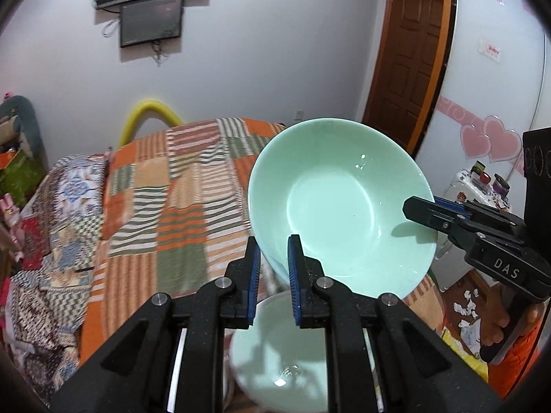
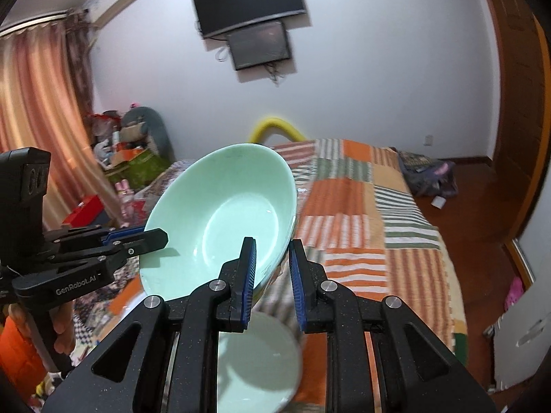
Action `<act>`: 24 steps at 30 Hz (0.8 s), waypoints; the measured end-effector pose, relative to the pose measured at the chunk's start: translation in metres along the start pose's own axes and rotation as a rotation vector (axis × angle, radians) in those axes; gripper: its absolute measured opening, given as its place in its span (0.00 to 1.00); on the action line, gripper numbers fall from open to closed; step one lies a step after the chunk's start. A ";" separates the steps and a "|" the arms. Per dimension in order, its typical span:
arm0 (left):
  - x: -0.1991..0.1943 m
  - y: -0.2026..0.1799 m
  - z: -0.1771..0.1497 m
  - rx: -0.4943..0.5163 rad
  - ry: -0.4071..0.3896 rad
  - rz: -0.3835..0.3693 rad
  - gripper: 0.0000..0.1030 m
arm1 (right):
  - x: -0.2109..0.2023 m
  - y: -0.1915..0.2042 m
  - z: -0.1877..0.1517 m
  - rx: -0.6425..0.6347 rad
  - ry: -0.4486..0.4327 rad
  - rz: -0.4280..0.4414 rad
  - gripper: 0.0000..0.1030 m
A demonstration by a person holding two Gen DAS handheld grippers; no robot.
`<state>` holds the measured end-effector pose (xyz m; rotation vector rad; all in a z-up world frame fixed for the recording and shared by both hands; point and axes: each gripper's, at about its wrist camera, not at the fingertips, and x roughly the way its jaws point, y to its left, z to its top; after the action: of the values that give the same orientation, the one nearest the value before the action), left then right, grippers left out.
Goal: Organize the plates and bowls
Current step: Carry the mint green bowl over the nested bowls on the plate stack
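I have the bowl (image 1: pixel 341 199) up in the air between both grippers, tilted so its hollow faces me, over the foot of the bed (image 1: pixel 179 186). My left gripper (image 1: pixel 273 268) is clamped on the near rim, one blue ribbed pad inside the wall and one outside. My right gripper (image 2: pixel 272 268) bites the rim on the opposite side the same way. Both are closed on the bowl's thin wall, with only the rim's thickness between the pads.

I judge two holds make sense here: the bowl is wide and glazed, and one pinch on a slick edge would let it swing or slip. With a grip on each side the tilt stays under my control.

Directly below sits a second bowl (image 1: pixel 275 361), same pale green, upright. It is partly hidden by my fingers, so I can't tell what it rests on. I take it as the start of a stack, and I reckon the held bowl belongs nested inside it.

Both bowls look like smooth ceramic or glass, glossy enough to throw bright highlights, with a flat round base and a wide flared wall. The bedspread is soft patchwork in orange, green and cream stripes. Hard glaze on hard glaze can chip, so I'd want a level, gentle descent.
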<state>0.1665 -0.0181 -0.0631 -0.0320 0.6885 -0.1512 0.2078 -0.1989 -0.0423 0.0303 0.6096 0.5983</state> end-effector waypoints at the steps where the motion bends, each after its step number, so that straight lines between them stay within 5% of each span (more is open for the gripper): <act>1: -0.010 0.007 -0.005 -0.001 -0.008 0.012 0.14 | 0.001 0.006 -0.002 -0.006 0.000 0.009 0.17; 13: -0.070 0.085 -0.062 -0.083 -0.009 0.118 0.14 | 0.040 0.083 -0.028 -0.045 0.064 0.125 0.17; 24: -0.049 0.129 -0.112 -0.173 0.087 0.147 0.14 | 0.081 0.114 -0.064 -0.078 0.190 0.150 0.17</act>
<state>0.0747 0.1187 -0.1294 -0.1412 0.7863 0.0489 0.1670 -0.0697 -0.1151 -0.0548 0.7718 0.7760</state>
